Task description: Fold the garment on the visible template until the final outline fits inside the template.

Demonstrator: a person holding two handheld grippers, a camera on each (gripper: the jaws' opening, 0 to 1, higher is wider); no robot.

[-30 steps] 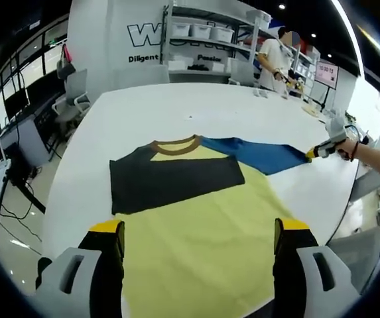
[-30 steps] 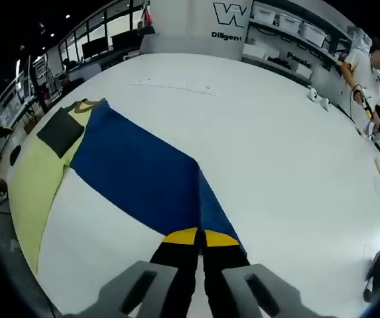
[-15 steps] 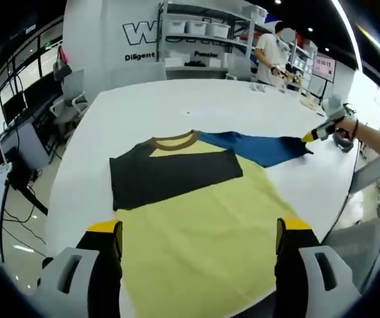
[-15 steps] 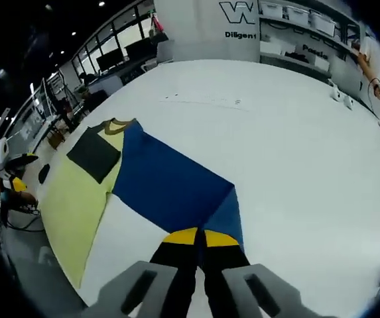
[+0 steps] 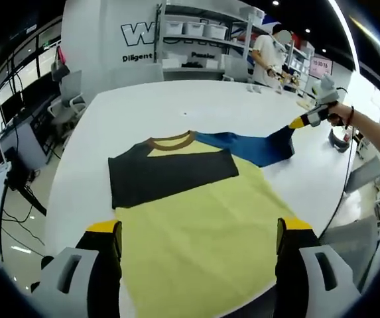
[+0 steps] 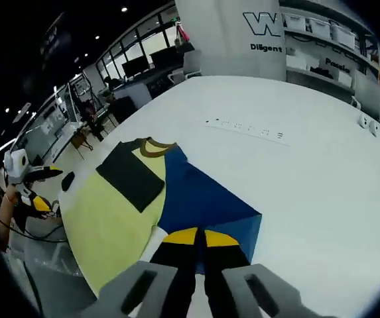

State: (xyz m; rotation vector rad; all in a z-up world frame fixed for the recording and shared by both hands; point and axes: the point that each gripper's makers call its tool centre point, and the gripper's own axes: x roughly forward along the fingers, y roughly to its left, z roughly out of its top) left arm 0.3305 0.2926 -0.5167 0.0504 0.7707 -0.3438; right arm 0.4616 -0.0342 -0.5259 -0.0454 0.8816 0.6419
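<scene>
A yellow T-shirt point(image 5: 196, 225) lies flat on the white table point(image 5: 143, 106), with a brown collar point(image 5: 171, 140) at its far end. Its dark sleeve point(image 5: 170, 173) is folded across the chest. The blue sleeve point(image 5: 249, 147) stretches to the right, and its cuff hangs lifted off the table in my right gripper point(image 5: 298, 122). In the right gripper view that gripper point(image 6: 201, 236) is shut on the blue sleeve point(image 6: 203, 202), with the yellow body point(image 6: 110, 222) beyond. My left gripper point(image 5: 199, 228) stands open above the shirt's near hem, holding nothing.
A person point(image 5: 267, 53) stands at shelves with bins point(image 5: 196, 30) behind the table. Chairs and desks point(image 5: 67, 99) are to the left. A row of small marks point(image 6: 246, 127) lies on the far tabletop. The table's near edge falls away just below the shirt's hem.
My right gripper has raised the blue sleeve's cuff off the table and drawn it in toward the shirt's body, so the sleeve has gone slack and shorter. The left gripper has hardly moved.
</scene>
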